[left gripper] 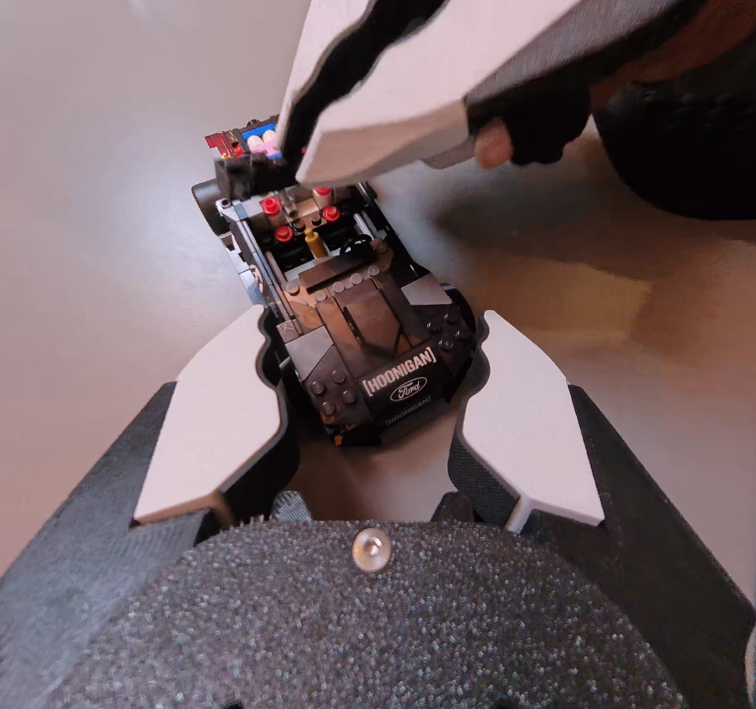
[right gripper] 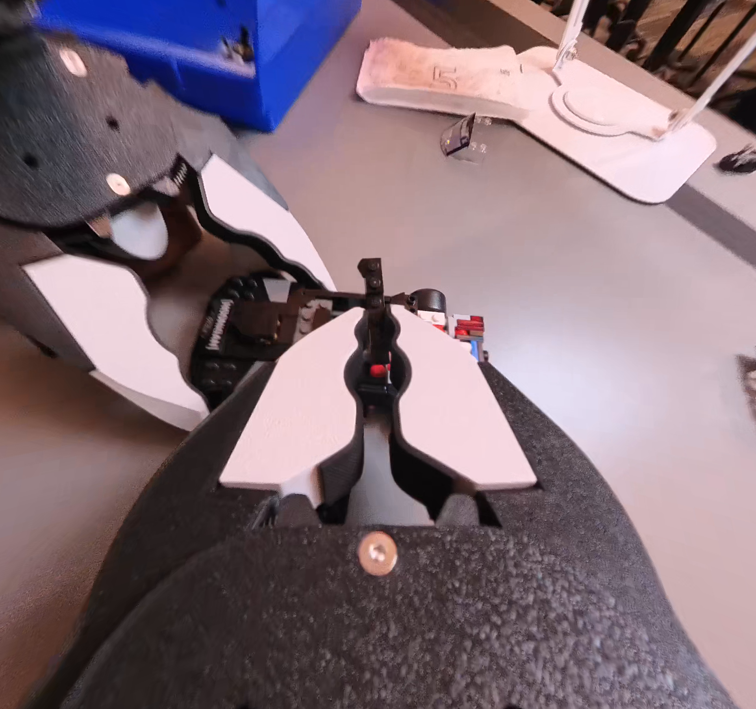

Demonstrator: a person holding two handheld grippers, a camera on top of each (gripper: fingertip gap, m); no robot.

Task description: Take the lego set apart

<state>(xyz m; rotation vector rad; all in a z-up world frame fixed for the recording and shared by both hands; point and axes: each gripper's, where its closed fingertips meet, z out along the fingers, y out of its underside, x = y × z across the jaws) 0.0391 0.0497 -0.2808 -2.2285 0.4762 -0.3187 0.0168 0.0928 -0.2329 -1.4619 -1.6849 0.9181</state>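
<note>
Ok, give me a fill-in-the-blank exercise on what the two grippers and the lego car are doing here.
1. The left gripper has its jaws around the car's ____ end, the one bearing the logo plate.
2. The right gripper is shut on a thin ____ piece.
3. The lego car rests on a ____ table.
4. Behind the left gripper stands a ____ bin.

Missing words: front; black; grey; blue

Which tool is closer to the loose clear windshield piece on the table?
Right. The right tool pinches a black piece at the car's rear, nearer the windshield piece. The left tool holds the car's front, farther away.
</note>
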